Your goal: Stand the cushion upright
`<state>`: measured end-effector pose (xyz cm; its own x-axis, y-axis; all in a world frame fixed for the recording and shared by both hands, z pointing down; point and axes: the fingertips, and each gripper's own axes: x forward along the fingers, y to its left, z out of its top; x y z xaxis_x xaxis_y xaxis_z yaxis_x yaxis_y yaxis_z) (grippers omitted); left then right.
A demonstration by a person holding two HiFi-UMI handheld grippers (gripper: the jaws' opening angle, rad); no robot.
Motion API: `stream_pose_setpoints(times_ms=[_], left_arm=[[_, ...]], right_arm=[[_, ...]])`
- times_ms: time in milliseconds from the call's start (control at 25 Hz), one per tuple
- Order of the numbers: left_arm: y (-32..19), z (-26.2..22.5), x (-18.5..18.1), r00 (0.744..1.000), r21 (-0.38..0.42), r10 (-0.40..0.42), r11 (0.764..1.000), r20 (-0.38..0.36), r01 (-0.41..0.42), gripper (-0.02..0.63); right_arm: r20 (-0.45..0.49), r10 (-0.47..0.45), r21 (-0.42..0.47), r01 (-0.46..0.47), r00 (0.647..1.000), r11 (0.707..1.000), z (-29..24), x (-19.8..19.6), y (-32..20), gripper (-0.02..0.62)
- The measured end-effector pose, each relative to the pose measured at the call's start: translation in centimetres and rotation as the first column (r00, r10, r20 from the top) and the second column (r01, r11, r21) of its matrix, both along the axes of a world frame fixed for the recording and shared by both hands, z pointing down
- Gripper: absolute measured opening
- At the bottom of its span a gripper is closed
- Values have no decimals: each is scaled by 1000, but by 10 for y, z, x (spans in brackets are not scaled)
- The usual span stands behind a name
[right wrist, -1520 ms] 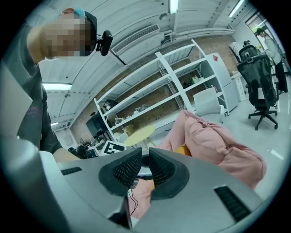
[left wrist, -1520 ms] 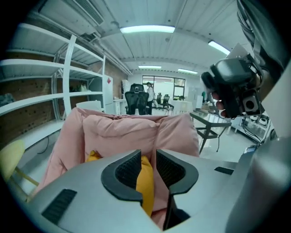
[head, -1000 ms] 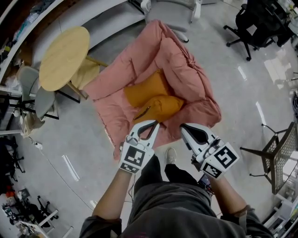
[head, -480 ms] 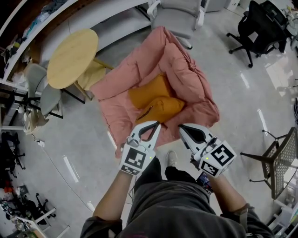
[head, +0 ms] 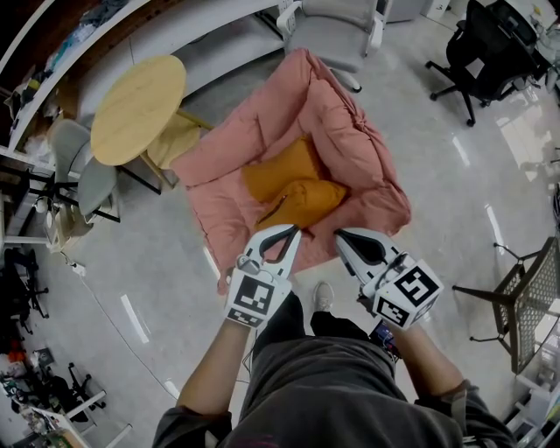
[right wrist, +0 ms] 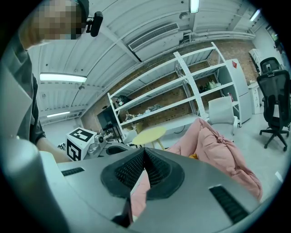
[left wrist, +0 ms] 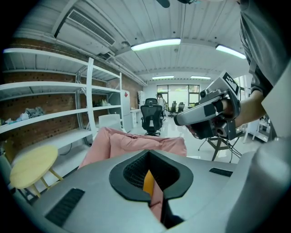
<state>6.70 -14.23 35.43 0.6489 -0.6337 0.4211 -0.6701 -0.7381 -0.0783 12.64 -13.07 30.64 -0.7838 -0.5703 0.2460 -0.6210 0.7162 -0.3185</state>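
Observation:
An orange cushion [head: 302, 201] lies slumped on the seat of a pink padded chair [head: 350, 131], with another flat orange piece [head: 273, 171] behind it. My left gripper [head: 295, 230] is shut and empty, its tips just short of the cushion's near edge. To its right, my right gripper [head: 339, 236] is also shut and empty at the chair's front edge. The left gripper view shows a sliver of the orange cushion [left wrist: 148, 181] and pink chair [left wrist: 132, 142] past the shut jaws, with the right gripper [left wrist: 207, 113] at the right. The right gripper view shows the pink chair [right wrist: 218, 150].
A round yellow table [head: 138, 108] and a yellow stool stand left of the chair. Behind the chair is a grey armchair [head: 332, 26], with black office chairs [head: 477, 48] at the back right. A mesh chair [head: 525, 297] stands on the right. My shoe [head: 321, 296] rests near the chair's front.
The head view has shifted slightly. Both grippers stay shut and hold almost the same spot in front of the chair. The cushion has not moved.

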Motion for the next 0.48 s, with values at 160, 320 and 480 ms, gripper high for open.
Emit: stream_pose_setpoints(times_ms=[160,320,480], left_arm=[[1,1,-2,1000,-1,-4,1000,4,4,11],[3,0,-6,1000,-1,-12,1000,8,12,11],[1,-1,-6,1000,-1,-15,1000,8,15,11]], right_arm=[[3,1,0,-1,1000,1000,1,0,1,15],[5,-4,6,4,1000,1000,-1,-2,1,15],[7,-7,11,7,1000,1000,-4,-2,0,15]])
